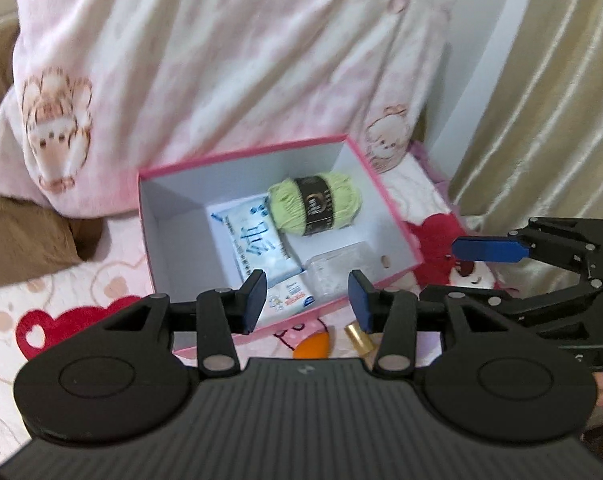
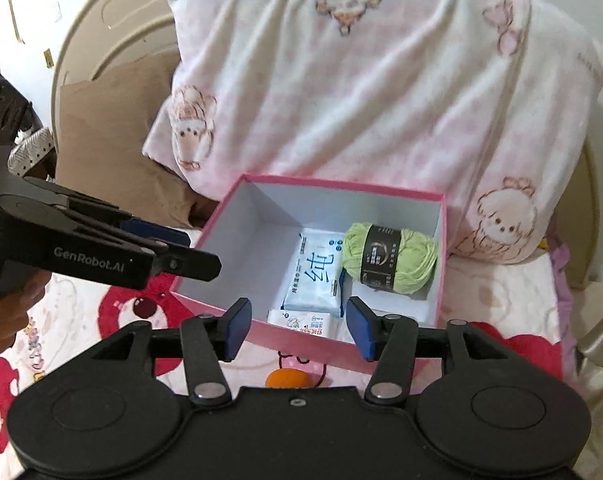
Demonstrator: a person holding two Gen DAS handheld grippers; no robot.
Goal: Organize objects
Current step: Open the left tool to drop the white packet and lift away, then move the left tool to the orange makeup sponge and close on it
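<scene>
Pink cardboard box [image 2: 301, 330], centre frame on the bed, already holds green yarn ball [image 2: 390, 258], wipes packs, clear case. Orange sponge [image 2: 289, 379] and gold tube [image 1: 359, 338] remain outside, lower centre. Left tongs [image 1: 307, 300] and right tongs [image 2: 297, 328] both gape, empty.

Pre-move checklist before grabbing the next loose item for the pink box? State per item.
1. Left gripper open, nothing between its fingers: ok.
2. Right gripper open, nothing between its fingers: ok.
3. Pink box open, no lid on it: ok.
4. Room left in the box: green yarn, blue wipes pack and small white pack leave bare floor on the left: ok.
5. Orange item outside, in front of the box: mostly hidden by the gripper body, grasp cannot tell.
6. Gold item beside it: partly hidden, cannot tell.
</scene>
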